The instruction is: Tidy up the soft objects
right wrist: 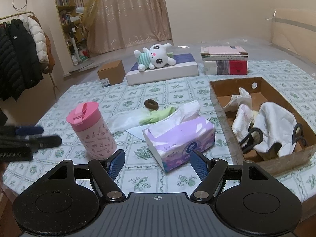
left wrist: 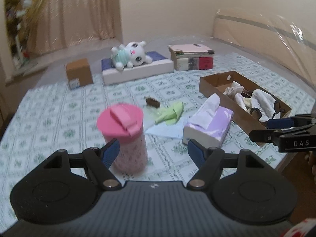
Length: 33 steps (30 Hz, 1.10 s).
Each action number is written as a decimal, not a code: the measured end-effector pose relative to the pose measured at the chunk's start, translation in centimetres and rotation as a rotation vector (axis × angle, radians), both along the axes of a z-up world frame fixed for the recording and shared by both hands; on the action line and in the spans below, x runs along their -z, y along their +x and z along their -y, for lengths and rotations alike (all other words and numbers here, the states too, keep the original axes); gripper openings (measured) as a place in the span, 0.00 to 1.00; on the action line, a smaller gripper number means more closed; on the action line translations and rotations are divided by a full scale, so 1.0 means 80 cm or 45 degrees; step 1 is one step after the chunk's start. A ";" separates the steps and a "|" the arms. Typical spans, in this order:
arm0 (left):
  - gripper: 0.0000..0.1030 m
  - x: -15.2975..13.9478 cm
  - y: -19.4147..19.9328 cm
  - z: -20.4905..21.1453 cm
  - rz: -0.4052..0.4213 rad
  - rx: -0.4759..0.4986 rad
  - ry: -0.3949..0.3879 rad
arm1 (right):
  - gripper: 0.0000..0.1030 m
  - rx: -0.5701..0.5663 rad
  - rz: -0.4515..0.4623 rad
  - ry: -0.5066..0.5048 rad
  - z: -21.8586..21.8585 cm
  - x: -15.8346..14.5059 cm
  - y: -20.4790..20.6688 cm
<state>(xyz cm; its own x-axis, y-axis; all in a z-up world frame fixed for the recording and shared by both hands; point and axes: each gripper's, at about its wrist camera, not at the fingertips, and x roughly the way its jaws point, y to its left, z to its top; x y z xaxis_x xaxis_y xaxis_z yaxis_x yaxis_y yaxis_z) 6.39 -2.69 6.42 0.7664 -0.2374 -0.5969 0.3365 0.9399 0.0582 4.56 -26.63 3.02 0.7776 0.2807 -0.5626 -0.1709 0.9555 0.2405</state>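
We hover both grippers, left gripper [left wrist: 153, 151] and right gripper [right wrist: 157, 163], wide and empty; the crumpled green cloth [right wrist: 157, 114] lies behind the purple tissue pack [right wrist: 178, 138], next bound for the brown cardboard tray [right wrist: 223, 90]

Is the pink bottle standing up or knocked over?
Upright. The pink printed bottle stands on its base on the green-patterned cloth, its pink lid on top.
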 end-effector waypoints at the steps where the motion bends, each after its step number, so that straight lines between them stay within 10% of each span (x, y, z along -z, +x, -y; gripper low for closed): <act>1: 0.71 -0.006 0.008 0.000 0.004 0.028 0.014 | 0.71 -0.007 0.005 -0.007 0.001 -0.001 0.003; 16: 0.72 -0.048 0.162 -0.014 -0.088 0.387 0.192 | 0.71 -0.238 0.007 -0.203 0.003 -0.016 0.111; 33: 0.83 0.043 0.379 -0.012 -0.490 0.658 0.220 | 0.71 -0.578 -0.209 -0.452 -0.060 0.025 0.314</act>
<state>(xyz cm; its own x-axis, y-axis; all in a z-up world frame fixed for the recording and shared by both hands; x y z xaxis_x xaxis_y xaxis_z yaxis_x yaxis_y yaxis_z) 36.70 -1.74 2.97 0.3045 -0.3934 -0.8675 0.7679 0.6402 -0.0208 29.65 -21.86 0.99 0.5189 0.3370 -0.7856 -0.5682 0.8226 -0.0225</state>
